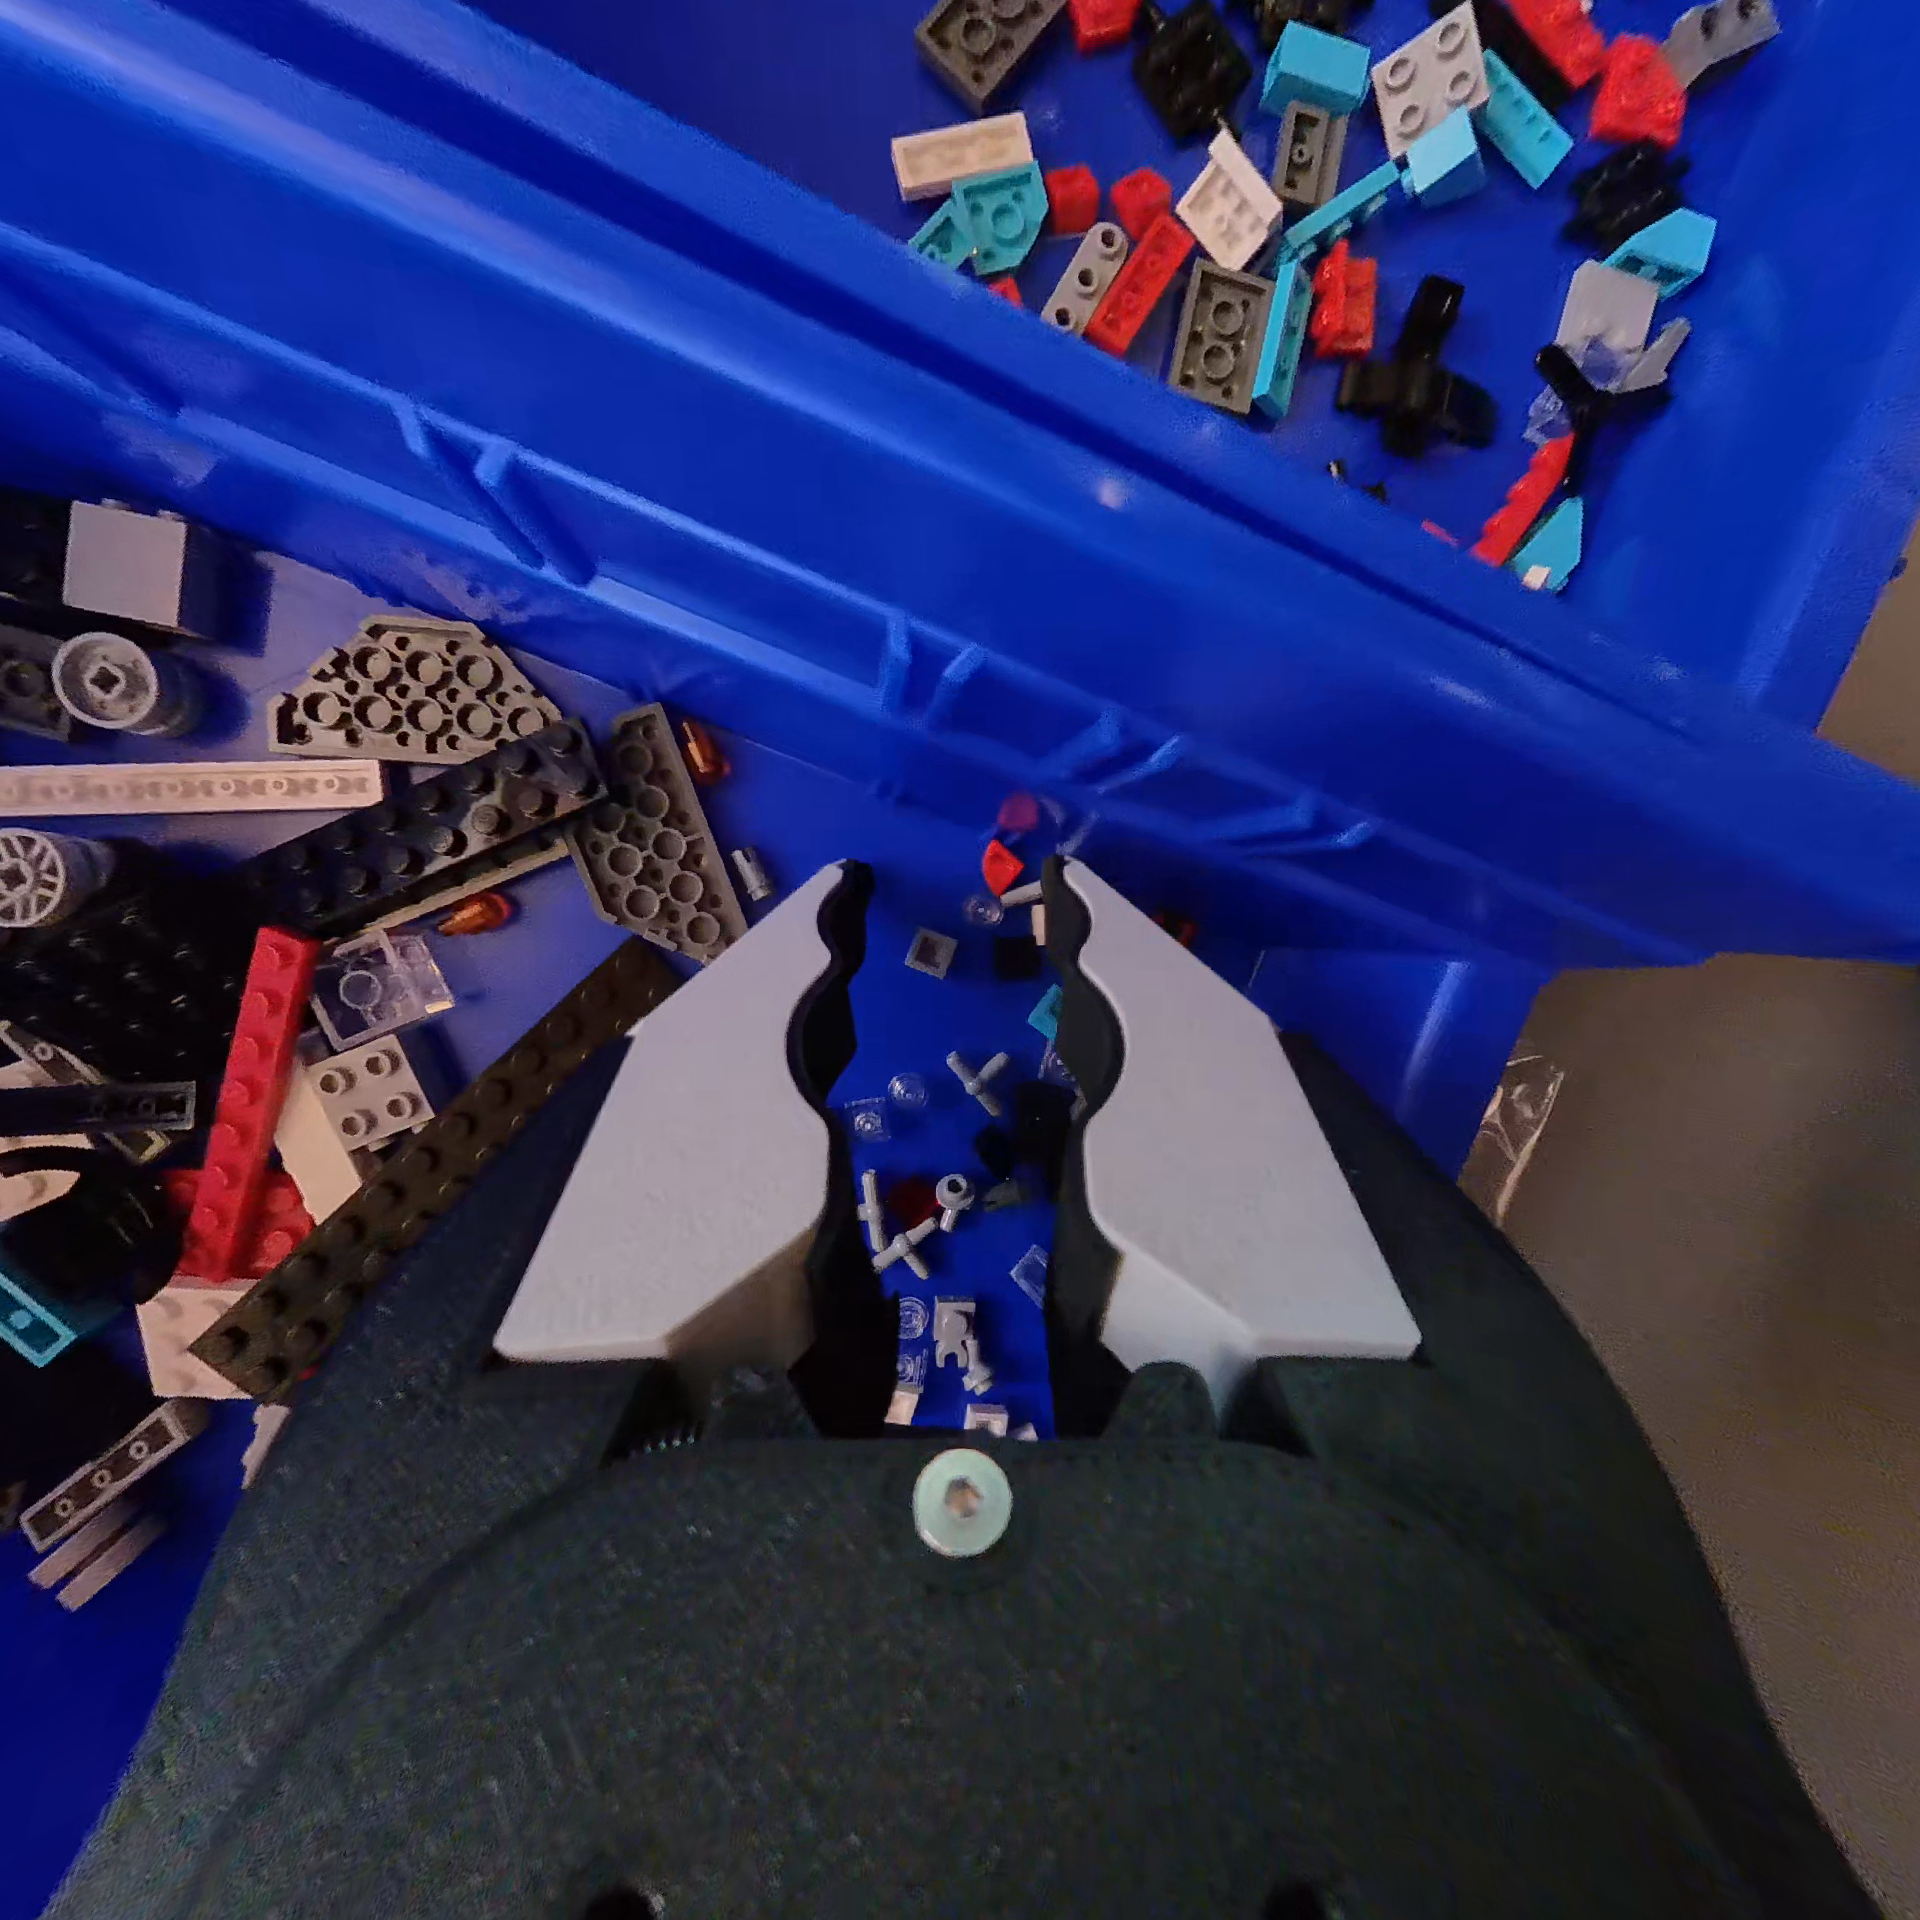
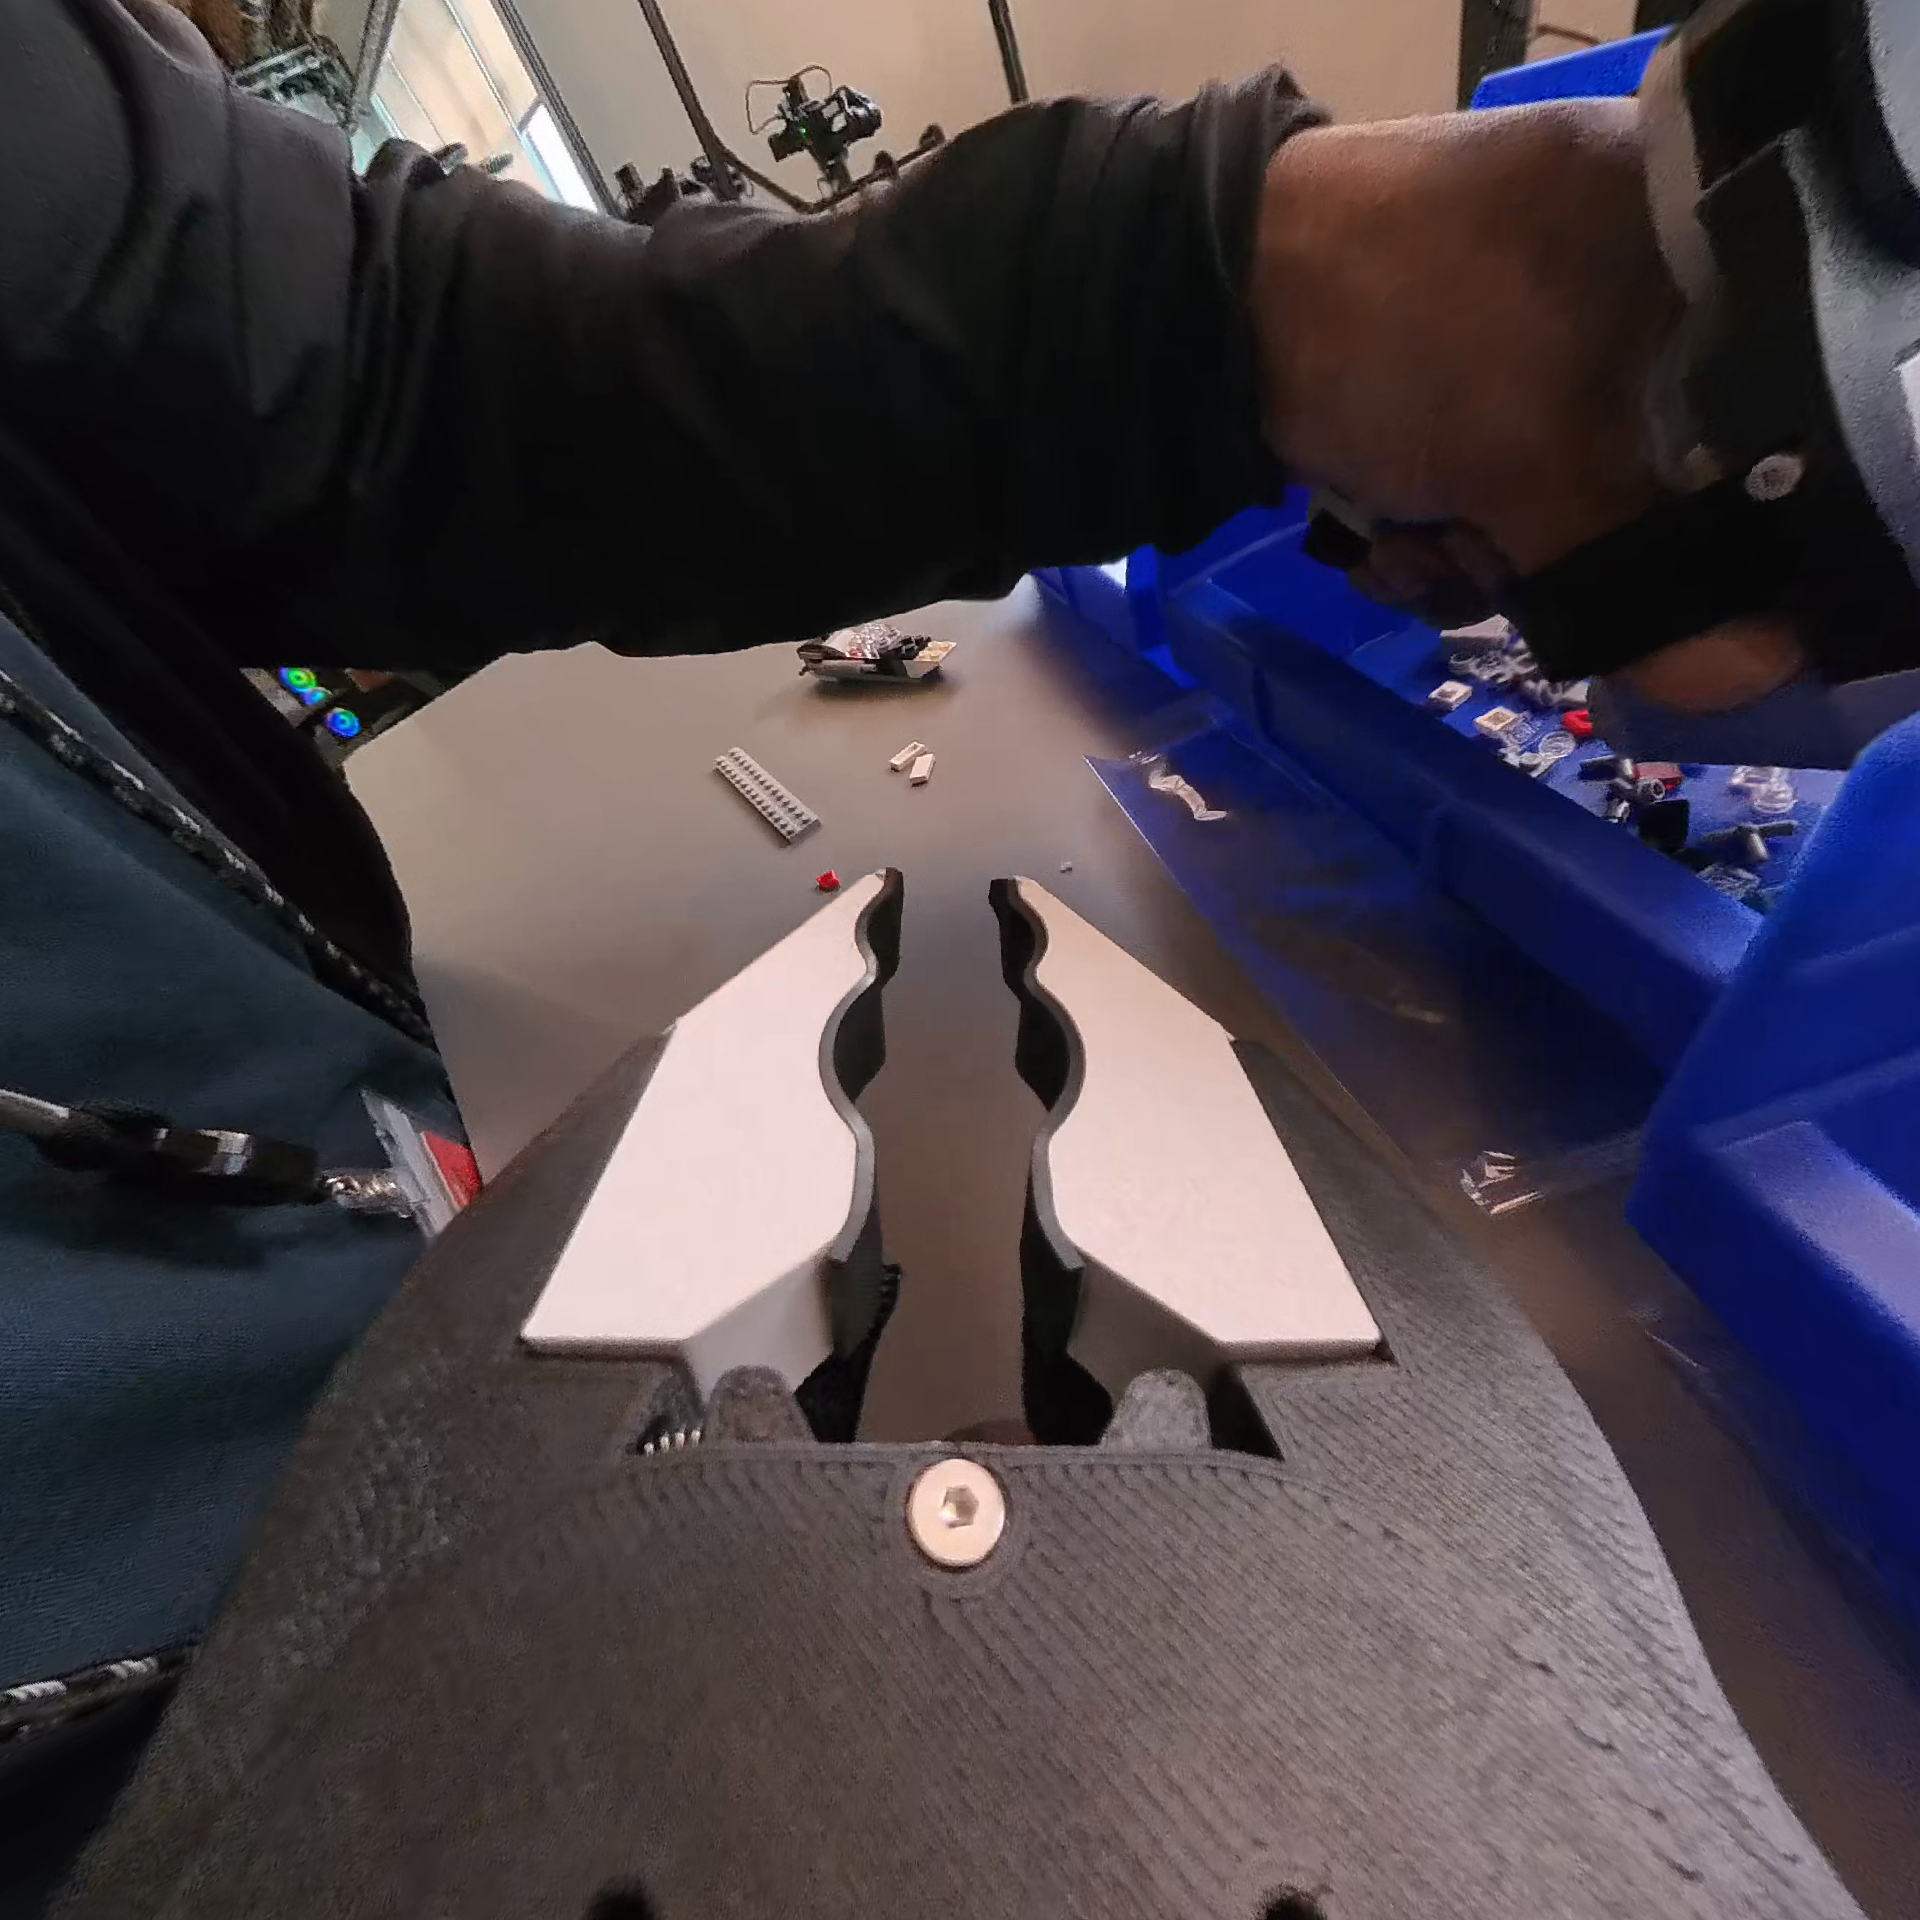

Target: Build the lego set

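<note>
The left gripper hangs over a blue bin, jaws apart and holding nothing, above tiny grey and clear lego bits near the bin's corner. Larger plates, among them a red brick, lie toward the bin's left side. The right gripper is parted and empty over the grey worktop, where a grey studded plate and a small partly built model sit farther out.

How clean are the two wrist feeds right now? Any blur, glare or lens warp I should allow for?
Left wrist view: the open left tongs and the tiny pieces between them are sharp; the blue plastic bin wall bows from wide-angle warp and carries soft glare. Right wrist view: the open right tongs are sharp, the near blue bin at right is smeared, the black-sleeved arm is dim.
</note>
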The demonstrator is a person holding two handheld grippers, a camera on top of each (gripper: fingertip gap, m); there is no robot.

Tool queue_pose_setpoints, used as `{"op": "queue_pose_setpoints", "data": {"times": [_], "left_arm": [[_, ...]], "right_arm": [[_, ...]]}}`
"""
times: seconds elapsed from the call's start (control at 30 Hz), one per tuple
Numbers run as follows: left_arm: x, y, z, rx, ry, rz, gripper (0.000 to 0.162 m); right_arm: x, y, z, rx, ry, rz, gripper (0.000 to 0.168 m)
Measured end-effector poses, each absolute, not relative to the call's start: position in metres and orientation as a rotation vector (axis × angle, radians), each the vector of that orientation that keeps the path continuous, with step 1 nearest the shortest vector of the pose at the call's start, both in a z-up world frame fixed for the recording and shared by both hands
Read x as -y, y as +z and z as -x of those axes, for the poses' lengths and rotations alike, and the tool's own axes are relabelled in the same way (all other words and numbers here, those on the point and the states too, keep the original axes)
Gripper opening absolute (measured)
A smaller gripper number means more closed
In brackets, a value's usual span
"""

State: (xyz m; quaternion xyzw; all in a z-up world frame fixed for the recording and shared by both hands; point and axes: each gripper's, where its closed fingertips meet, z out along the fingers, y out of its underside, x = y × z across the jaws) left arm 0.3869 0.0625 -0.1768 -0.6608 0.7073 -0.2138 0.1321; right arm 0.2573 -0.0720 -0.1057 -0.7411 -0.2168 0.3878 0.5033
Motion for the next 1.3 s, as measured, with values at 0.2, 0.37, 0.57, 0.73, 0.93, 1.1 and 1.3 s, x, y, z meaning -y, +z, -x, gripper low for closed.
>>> {"op": "queue_pose_setpoints", "data": {"times": [0.2,0.37,0.57,0.73,0.93,1.1,1.3], "left_arm": [[-0.0673,-0.1782,-0.3852,-2.073,-0.540,1.862,0.029],[-0.0646,-0.1771,-0.3855,-2.106,-0.524,1.795,0.028],[-0.0614,-0.1794,-0.3883,-2.133,-0.515,1.741,0.024],[-0.0624,-0.1798,-0.3884,-2.136,-0.508,1.711,0.020],[-0.0615,-0.1802,-0.3870,-2.131,-0.520,1.691,0.014],[-0.0623,-0.1807,-0.3866,-2.119,-0.522,1.685,0.010],[-0.0638,-0.1775,-0.3878,-2.097,-0.528,1.685,0.009]], "right_arm": [[0.0714,-0.1044,-0.2590,0.509,0.954,1.781,0.019],[0.0717,-0.1047,-0.2582,0.517,0.946,1.782,0.019],[0.0712,-0.1044,-0.2591,0.512,0.939,1.779,0.018],[0.0713,-0.1045,-0.2590,0.514,0.934,1.778,0.018],[0.0710,-0.1042,-0.2596,0.509,0.939,1.777,0.018],[0.0710,-0.1044,-0.2593,0.511,0.940,1.779,0.018],[0.0709,-0.1045,-0.2594,0.511,0.935,1.781,0.018]]}}
